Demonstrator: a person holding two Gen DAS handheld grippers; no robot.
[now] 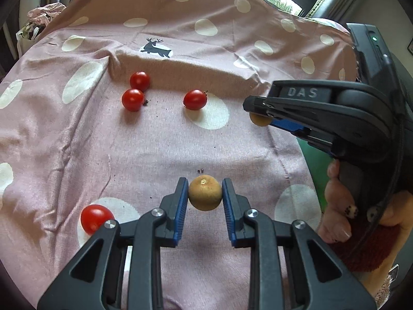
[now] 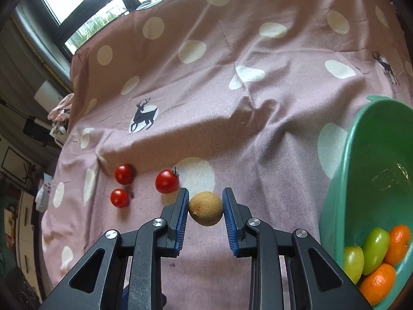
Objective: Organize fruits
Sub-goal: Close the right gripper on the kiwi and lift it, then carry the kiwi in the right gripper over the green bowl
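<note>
With each claw clamped on a round tan-brown fruit, left gripper (image 1: 205,193) on one fruit (image 1: 205,193) and right gripper (image 2: 205,208) on another fruit (image 2: 205,208), keep both squeezes gentle and carry the right one toward the green plastic bowl (image 2: 343,180) at three o'clock.

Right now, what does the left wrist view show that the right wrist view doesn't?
Left only: the left claw shut on a brown fruit, a fourth tomato, and the right claw from outside.
Right only: the green bowl holding oranges and green fruits.
Both: three tomatoes on the pink cloth.
</note>
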